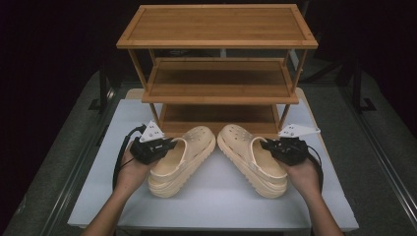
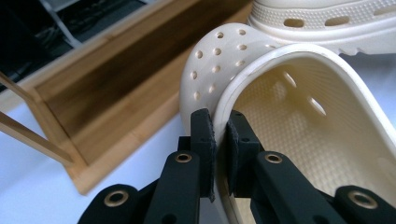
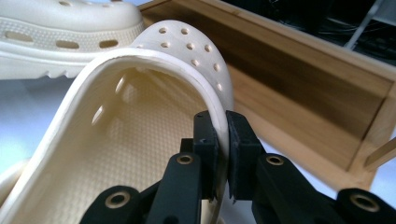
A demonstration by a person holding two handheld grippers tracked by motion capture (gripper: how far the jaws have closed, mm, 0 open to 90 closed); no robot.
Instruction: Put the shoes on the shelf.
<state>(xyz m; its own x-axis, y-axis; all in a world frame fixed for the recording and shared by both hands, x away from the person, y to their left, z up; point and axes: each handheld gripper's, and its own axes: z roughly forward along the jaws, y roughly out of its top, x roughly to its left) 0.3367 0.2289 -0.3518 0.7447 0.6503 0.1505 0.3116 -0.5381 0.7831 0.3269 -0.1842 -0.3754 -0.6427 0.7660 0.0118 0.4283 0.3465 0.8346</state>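
Two cream clogs lie on the white table in front of a wooden rack. The left clog (image 1: 182,160) (image 2: 299,116) has its outer opening rim pinched between the pads of my left gripper (image 1: 164,146) (image 2: 220,140), which is shut on it. The right clog (image 1: 253,157) (image 3: 130,126) is held the same way on its outer rim by my right gripper (image 1: 269,145) (image 3: 222,142), also shut on it. Both toes point toward the rack and lean toward each other. In each gripper view the other clog (image 2: 327,21) (image 3: 60,30) shows farther off.
A three-shelf wooden rack (image 1: 219,73) stands at the back of the white table (image 1: 216,206); its bottom shelf (image 1: 216,115) lies just beyond the clogs' toes. Dark floor and stands surround the table.
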